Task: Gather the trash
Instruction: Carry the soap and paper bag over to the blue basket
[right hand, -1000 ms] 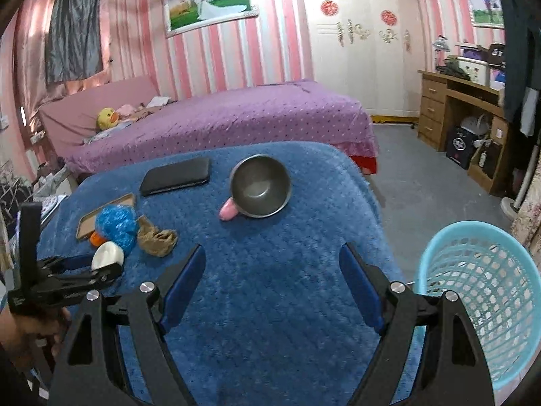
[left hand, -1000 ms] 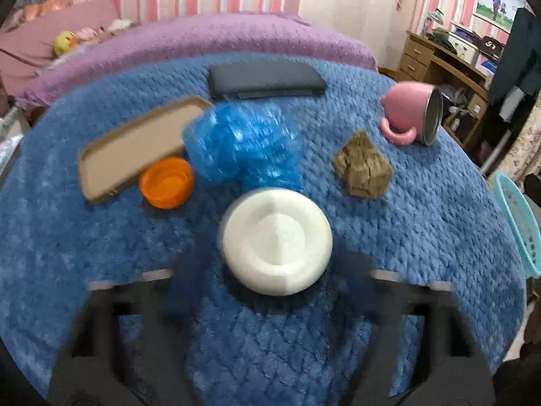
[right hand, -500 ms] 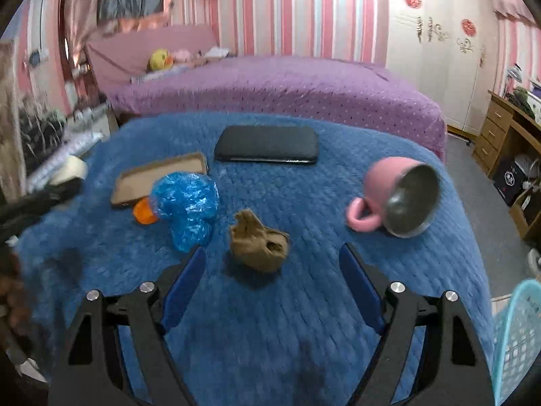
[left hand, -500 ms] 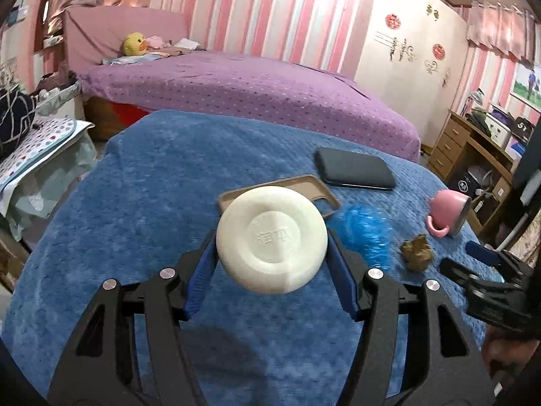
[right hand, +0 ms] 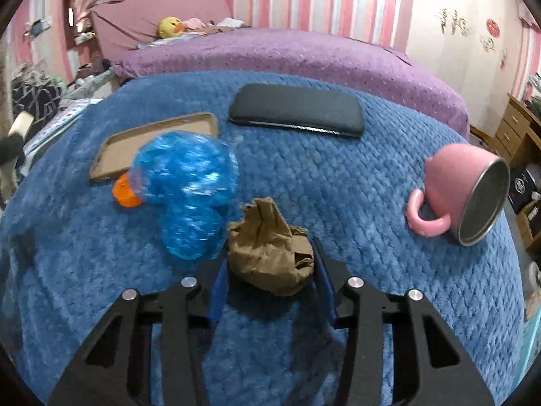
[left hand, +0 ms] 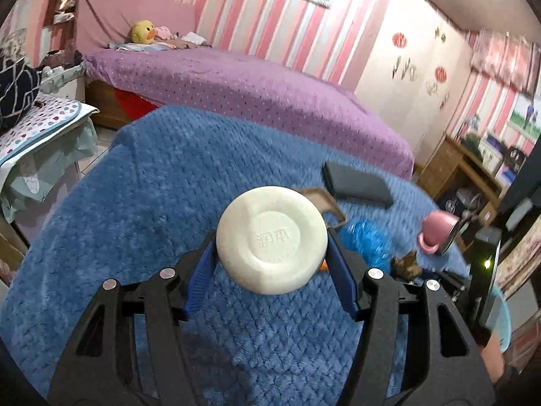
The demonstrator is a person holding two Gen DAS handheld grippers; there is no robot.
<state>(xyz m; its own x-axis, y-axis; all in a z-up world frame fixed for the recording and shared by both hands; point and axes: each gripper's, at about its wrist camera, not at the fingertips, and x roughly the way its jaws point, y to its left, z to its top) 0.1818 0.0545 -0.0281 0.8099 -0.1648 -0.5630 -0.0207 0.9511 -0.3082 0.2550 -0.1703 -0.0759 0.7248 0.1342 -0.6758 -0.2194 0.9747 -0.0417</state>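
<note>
A white round disc with an embossed mark is raised above the blue blanket, and my left gripper is shut on its rim. In the right wrist view a crumpled brown paper wad lies on the blanket between the pads of my right gripper. The jaws are closing and the blue pads touch both sides of the wad. A crinkled blue plastic bag lies just left of the wad, partly over an orange cap.
A tan phone case and a black flat case lie further back. A pink mug lies on its side at the right. A teal basket stands off the blanket's right edge. A purple bed is behind.
The right gripper has swung from the basket side to the brown paper wad and narrowed its jaws around it. The left gripper took hold of the white disc and lifted it.
</note>
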